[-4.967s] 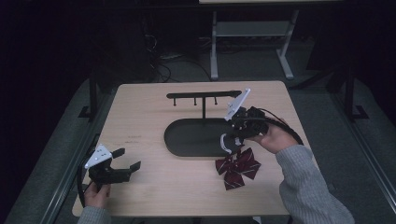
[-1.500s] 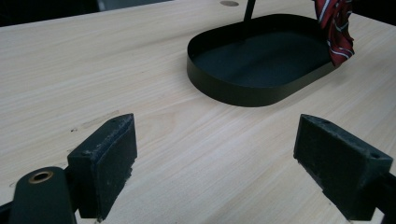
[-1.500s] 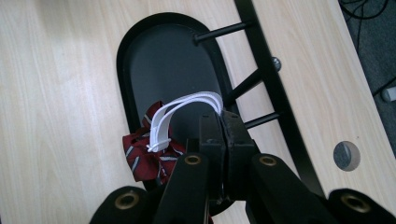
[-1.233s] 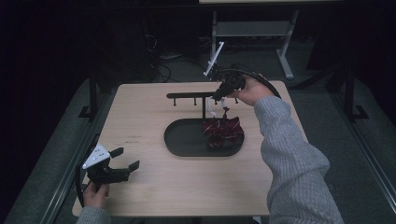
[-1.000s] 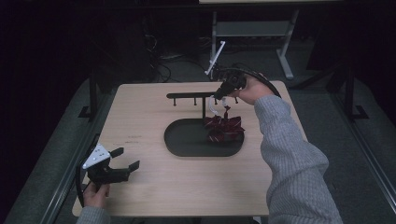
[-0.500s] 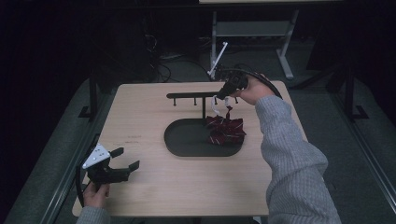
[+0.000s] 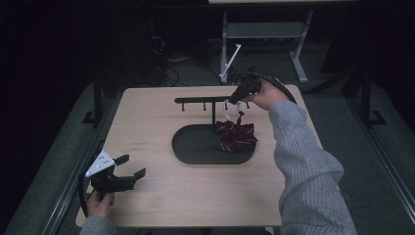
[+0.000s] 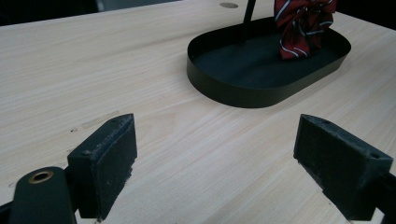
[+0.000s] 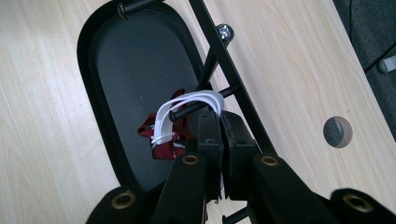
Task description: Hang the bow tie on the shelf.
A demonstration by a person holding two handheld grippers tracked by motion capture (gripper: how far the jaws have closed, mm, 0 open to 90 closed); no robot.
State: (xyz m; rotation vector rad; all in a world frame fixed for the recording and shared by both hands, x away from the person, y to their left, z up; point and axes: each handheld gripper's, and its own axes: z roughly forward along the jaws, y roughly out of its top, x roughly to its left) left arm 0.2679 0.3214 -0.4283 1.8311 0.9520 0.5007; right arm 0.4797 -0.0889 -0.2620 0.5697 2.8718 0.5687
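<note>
There is one tabletop (image 7: 161, 122), and on it one black stand with an oval tray (image 7: 195, 147) as its base. One dark red striped bow (image 7: 237, 136) sits there, with one white loop (image 9: 187, 100). Two claws: the left claw (image 7: 128, 166) and the right claw (image 7: 234, 100).

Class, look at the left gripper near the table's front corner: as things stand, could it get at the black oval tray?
Probably yes. The left gripper is open, and bare table lies between it and the black oval tray. The right gripper is up at the rack, holding the bow's white strap.
</note>
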